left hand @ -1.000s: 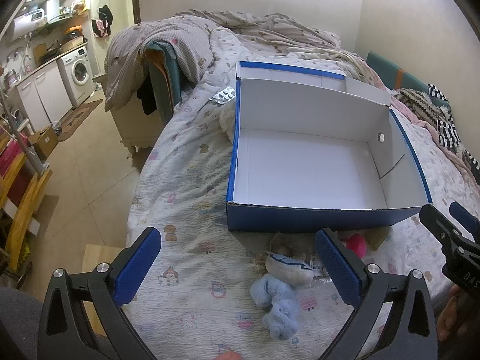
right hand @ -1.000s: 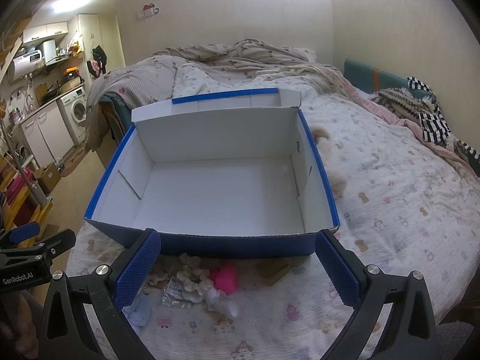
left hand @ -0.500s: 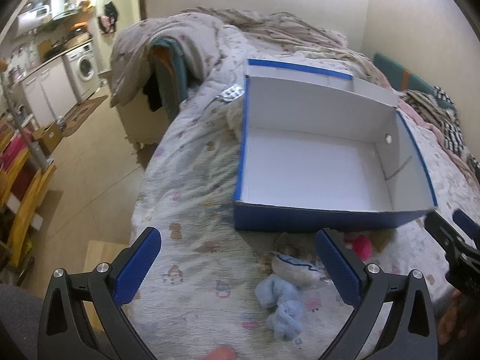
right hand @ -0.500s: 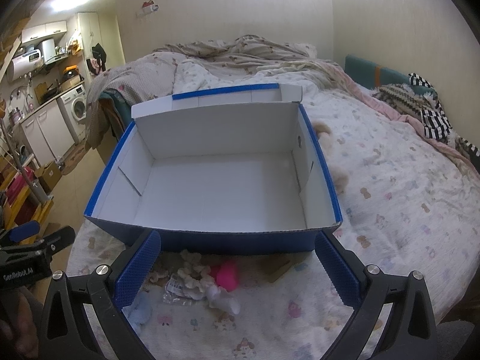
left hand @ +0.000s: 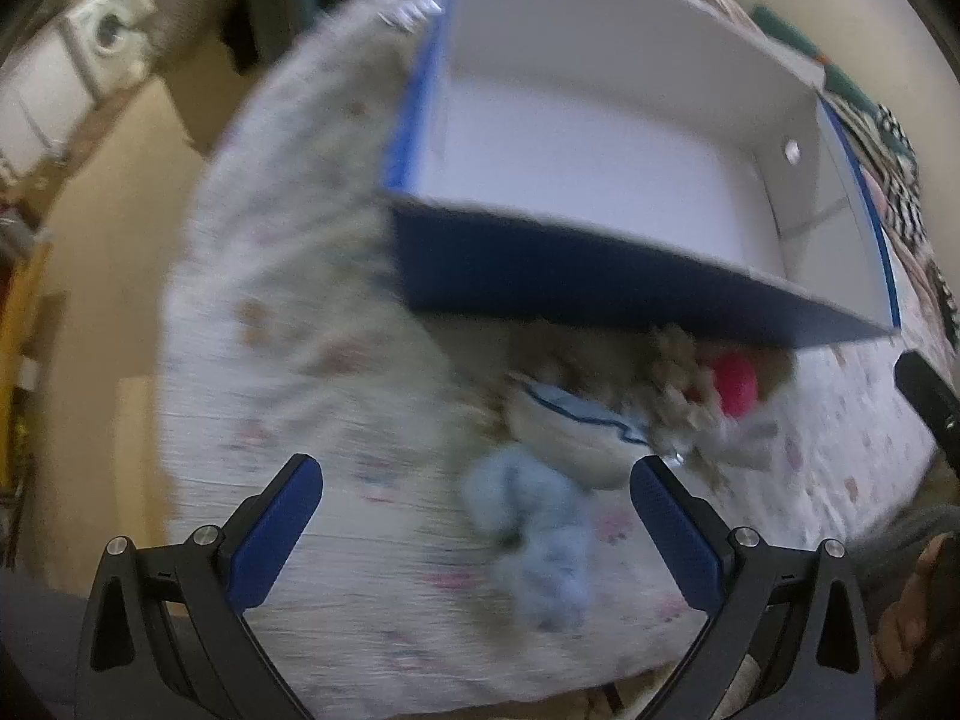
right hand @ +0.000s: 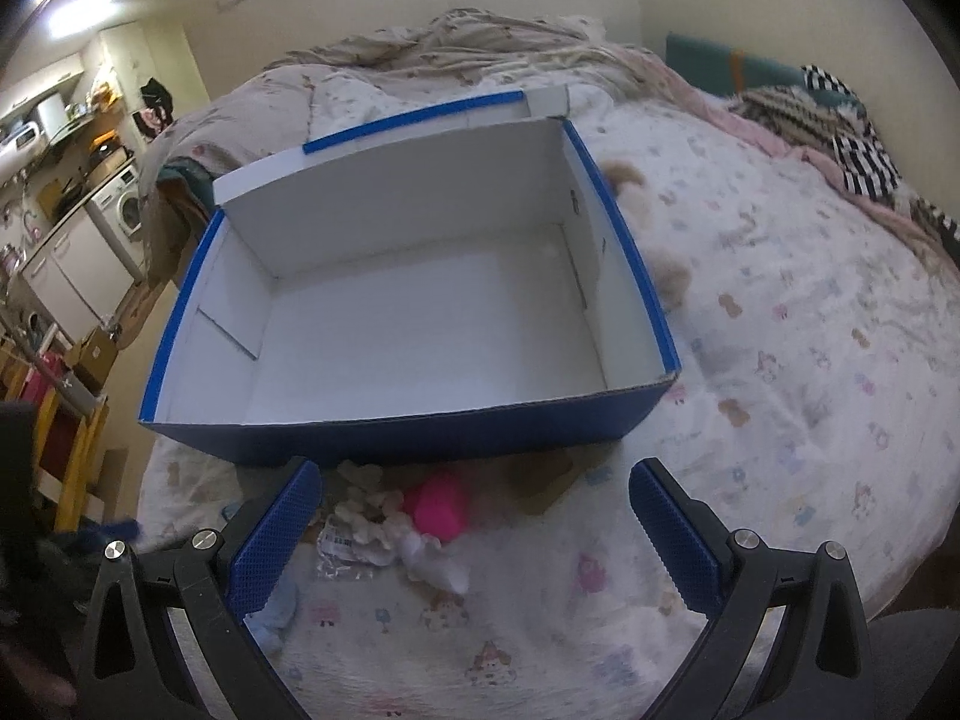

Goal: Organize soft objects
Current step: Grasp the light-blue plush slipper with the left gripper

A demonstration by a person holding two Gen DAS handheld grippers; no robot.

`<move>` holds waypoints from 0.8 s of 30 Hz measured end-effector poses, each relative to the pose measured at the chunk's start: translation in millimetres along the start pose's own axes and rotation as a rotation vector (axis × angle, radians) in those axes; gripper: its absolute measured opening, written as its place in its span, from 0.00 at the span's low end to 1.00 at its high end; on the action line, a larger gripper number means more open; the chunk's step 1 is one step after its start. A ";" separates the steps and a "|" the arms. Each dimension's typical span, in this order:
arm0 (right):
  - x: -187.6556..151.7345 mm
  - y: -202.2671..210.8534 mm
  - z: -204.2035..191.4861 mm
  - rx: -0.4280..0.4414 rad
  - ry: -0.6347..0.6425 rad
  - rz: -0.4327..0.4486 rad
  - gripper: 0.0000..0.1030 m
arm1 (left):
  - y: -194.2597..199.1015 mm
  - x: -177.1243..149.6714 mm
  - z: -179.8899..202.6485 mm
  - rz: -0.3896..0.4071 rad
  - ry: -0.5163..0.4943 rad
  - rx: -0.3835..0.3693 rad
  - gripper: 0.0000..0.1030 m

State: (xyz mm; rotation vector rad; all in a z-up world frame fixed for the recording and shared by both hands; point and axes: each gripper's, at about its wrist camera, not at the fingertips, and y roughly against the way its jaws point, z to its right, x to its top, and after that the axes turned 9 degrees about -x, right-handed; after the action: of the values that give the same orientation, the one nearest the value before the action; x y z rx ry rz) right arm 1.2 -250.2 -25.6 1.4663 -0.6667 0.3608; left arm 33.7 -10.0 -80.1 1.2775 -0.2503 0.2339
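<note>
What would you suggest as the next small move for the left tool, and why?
Probably lower the open left tool onto the light blue plush and close: it lies on the bed between the fingers, and the blue box is empty.

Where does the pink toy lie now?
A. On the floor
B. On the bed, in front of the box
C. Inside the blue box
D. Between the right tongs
B. The pink toy lies on the bed sheet just before the near wall of the blue box, whose inside is bare.
</note>
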 end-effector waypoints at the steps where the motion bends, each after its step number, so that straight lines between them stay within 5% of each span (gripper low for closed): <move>1: 0.1 -0.4 1.2 0.001 -0.003 -0.005 1.00 | -8.4 0.2 2.9 -0.028 -0.001 -0.011 1.00; 10: -0.2 -5.3 10.9 -0.013 0.002 -0.025 1.00 | -45.3 3.1 11.6 -0.150 0.015 -0.073 0.92; 15: 0.3 -10.5 15.6 -0.007 -0.020 -0.055 1.00 | -60.6 -3.1 16.5 -0.225 0.001 -0.070 0.39; 18: 0.4 -11.7 13.4 -0.007 -0.012 -0.057 1.00 | -64.6 -7.8 12.9 -0.258 0.019 -0.080 0.25; 24: -1.6 -14.0 12.0 -0.010 -0.007 -0.068 1.00 | -33.2 -10.3 2.9 -0.191 0.028 -0.084 0.19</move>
State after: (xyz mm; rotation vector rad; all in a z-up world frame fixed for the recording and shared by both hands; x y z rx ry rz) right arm 6.1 -263.1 -38.0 1.4777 -0.6220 0.2999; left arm 34.0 -22.1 -112.8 1.2052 -0.1119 0.0775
